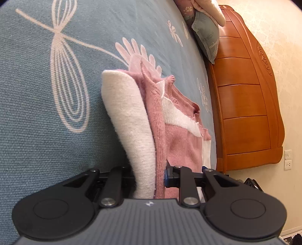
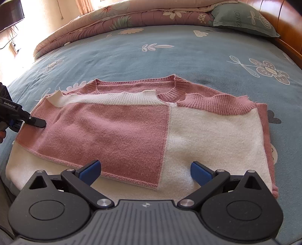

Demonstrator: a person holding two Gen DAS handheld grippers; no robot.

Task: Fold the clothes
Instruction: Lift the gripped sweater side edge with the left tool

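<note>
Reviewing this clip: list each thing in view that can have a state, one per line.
Sweater: partly folded, sleeves laid across the front, flat on the bed.
Left claw: shut on the sweater's edge, at the side away from the headboard.
Right claw: open, over the sweater's near edge, holding nothing.
Quilt: folded, lying at the bed's far side.
Pillow: resting by the headboard.

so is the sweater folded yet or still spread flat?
Partly folded: the sweater has both sleeves laid across its front, but the body lies full-length on the bed.
</note>
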